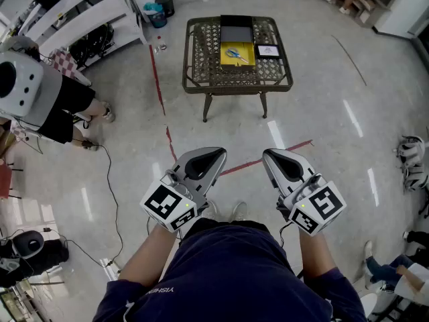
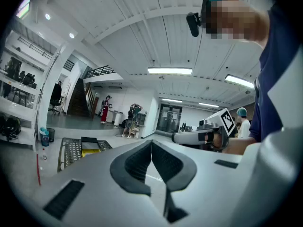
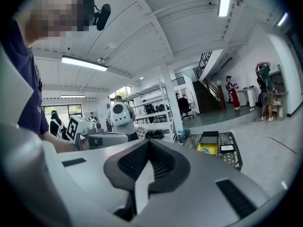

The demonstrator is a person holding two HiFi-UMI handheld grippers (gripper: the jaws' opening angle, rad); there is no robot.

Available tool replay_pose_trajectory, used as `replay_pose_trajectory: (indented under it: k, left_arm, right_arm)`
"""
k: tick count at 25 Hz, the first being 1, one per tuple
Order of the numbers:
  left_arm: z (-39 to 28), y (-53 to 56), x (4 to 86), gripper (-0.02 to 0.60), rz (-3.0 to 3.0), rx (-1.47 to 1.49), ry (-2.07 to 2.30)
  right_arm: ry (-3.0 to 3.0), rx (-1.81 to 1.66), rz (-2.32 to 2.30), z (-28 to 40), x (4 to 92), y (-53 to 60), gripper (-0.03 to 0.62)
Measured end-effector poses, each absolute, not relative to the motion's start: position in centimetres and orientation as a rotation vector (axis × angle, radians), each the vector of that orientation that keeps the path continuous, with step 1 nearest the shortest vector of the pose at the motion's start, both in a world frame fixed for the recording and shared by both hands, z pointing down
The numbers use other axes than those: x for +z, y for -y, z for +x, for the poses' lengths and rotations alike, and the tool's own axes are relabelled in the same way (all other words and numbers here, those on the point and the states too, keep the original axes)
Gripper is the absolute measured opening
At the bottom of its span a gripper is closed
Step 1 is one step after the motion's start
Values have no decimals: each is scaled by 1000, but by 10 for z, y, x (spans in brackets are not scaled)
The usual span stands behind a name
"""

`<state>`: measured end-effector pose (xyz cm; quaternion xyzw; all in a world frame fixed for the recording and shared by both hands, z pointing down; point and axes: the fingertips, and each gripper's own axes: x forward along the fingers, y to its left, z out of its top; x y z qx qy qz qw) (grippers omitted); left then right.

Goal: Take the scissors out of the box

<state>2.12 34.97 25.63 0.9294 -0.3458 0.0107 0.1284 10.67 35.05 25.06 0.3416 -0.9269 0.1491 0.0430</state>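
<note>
The left hand-held gripper point(image 1: 209, 158) and right hand-held gripper point(image 1: 276, 158) are held nearly level, well short of the bench point(image 1: 201, 72), each with its jaws closed together on nothing. On the bench, the scissors point(image 1: 236, 54) lie in the open yellow box point(image 1: 226, 62).

Head cam sits up top and looks steeply down past the person's chest, so the left gripper point(image 1: 204, 161) and right gripper point(image 1: 285, 163) sit near, low in frame, and the wicker table point(image 1: 201, 72) is far off across the floor. Each gripper cam rides right behind its own jaws, facing roughly level toward that far table. The left one catches the right gripper on its right, the right one catches the left gripper on its left. All three share the table.
</note>
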Motion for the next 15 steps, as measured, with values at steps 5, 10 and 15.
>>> replay_pose_trajectory:
  k: [5, 10, 15]
  left_arm:
    - [28, -351, 260, 25, 2704, 38, 994]
    - [43, -351, 267, 25, 2695, 58, 1009]
    - [57, -348, 276, 25, 2681, 69, 1028]
  right_arm:
    - [2842, 462, 1031, 110, 255, -350, 18]
    - [2848, 491, 1040, 127, 261, -348, 18]
    - [2824, 509, 1045, 150, 275, -347, 18]
